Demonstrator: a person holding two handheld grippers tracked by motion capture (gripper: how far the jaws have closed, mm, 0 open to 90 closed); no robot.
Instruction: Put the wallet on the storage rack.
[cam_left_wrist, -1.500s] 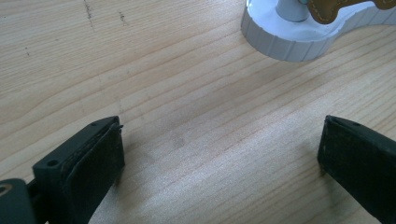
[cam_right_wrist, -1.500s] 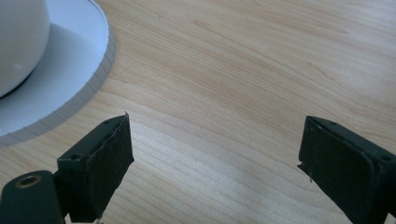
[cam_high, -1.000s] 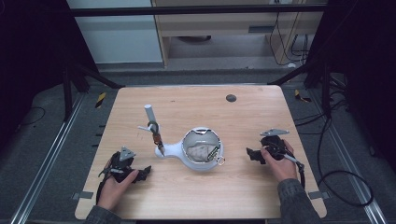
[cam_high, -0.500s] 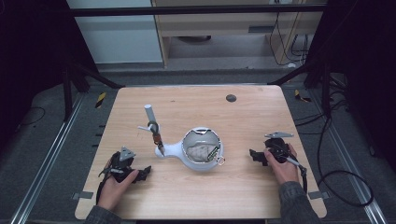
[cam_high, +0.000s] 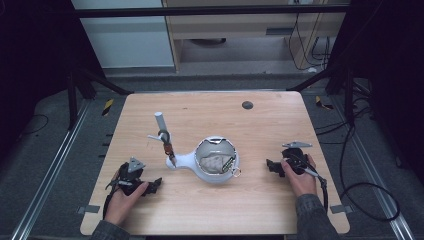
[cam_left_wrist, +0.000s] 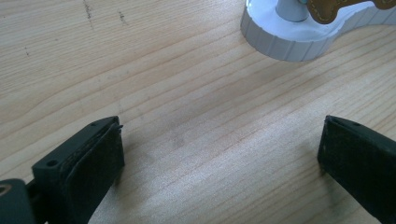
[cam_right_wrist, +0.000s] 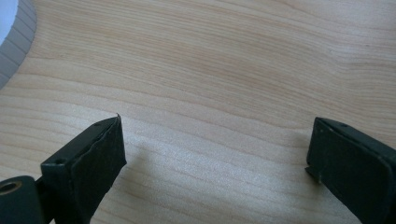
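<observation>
Wooden table: pale top, resting on a dark frame, with a small dark round mark near its far edge.

White stand: a rounded bowl-like body at the table's centre, holding crumpled pale material whose nature cannot be told; a narrow arm runs left to a ribbed round foot, from which a grey post rises with a slight tilt. A small brown tag hangs by the post.

Left gripper: held in the person's left hand on the near left, jaws spread wide over bare wood, pointing toward the foot, well short of it.

Right gripper: held in the right hand on the near right, jaws likewise spread, nothing between them, apart from the stand
</observation>
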